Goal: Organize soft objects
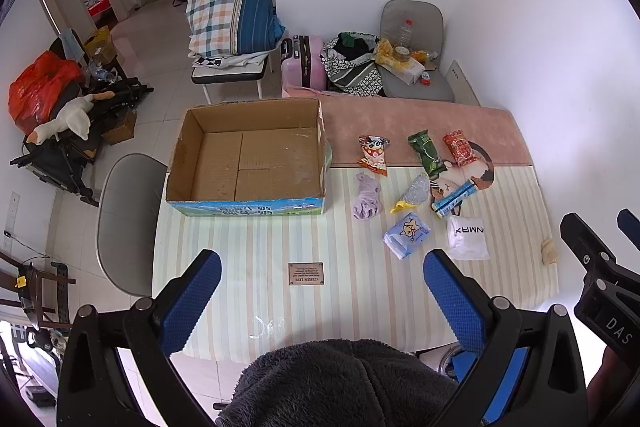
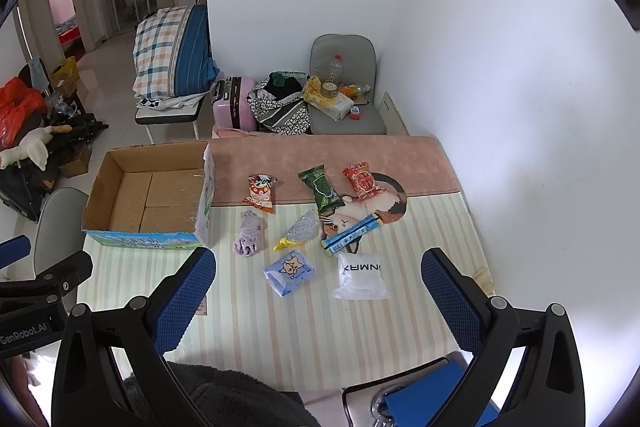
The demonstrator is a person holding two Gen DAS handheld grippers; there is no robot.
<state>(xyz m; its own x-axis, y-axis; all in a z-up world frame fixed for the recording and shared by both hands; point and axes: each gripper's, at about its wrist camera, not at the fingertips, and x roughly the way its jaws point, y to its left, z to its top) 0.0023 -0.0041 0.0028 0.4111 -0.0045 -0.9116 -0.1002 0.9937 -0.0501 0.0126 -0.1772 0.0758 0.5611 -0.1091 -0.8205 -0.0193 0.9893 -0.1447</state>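
An empty cardboard box (image 1: 248,159) sits left on the bench (image 1: 248,251); soft packets lie right, the purple cloth (image 1: 366,197) nearest it. Both the left gripper (image 1: 322,303) and right gripper (image 2: 318,297) hover spread apart, holding nothing. Best to take the cloth by its bunched middle, lifting clear of the box wall

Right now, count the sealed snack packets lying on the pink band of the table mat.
3, in a row right of the cardboard box: the orange cartoon packet, the green packet, the red patterned packet. None seems hidden.
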